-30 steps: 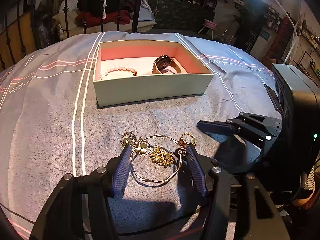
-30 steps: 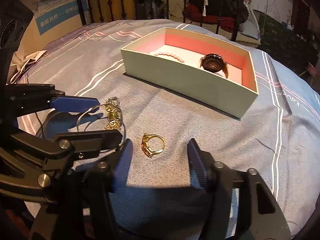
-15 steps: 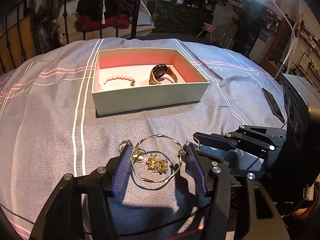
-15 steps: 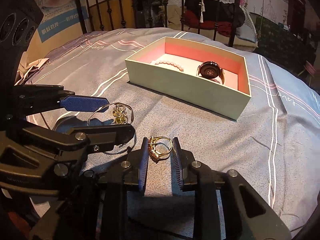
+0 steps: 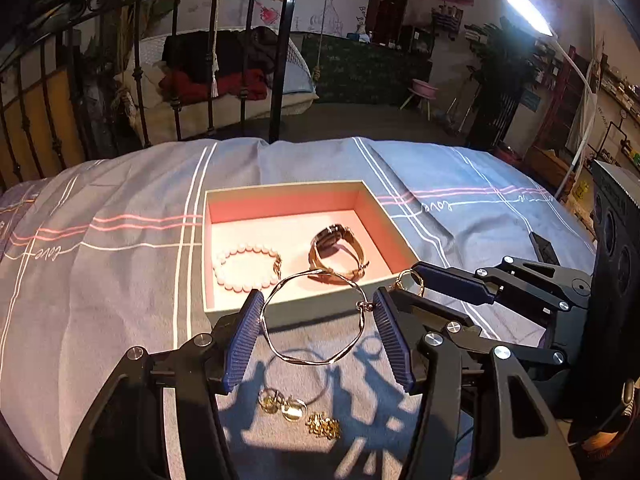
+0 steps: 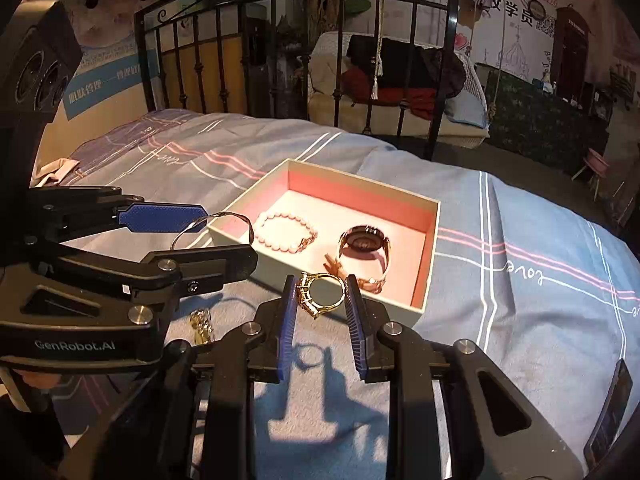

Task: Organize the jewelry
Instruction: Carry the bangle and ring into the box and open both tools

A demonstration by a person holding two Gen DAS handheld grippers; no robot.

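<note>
Left wrist: left hand-held gripper [image 5: 316,322] clamps bangle [image 5: 314,316].

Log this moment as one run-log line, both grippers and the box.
left gripper: holds bangle, lifted | right gripper: holds gold ring, lifted | box: pearl bracelet, watch inside

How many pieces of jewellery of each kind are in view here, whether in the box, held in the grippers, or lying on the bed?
Bracelets: 2, the white pearl bead bracelet and the thin gold wire bangle.
Watches: 1, the rose-gold wristwatch.
Rings: 1, the gold ring.
Small gold earring-like pieces on the bedspread: about 3, too small to be sure.
Total: about 7.
</note>
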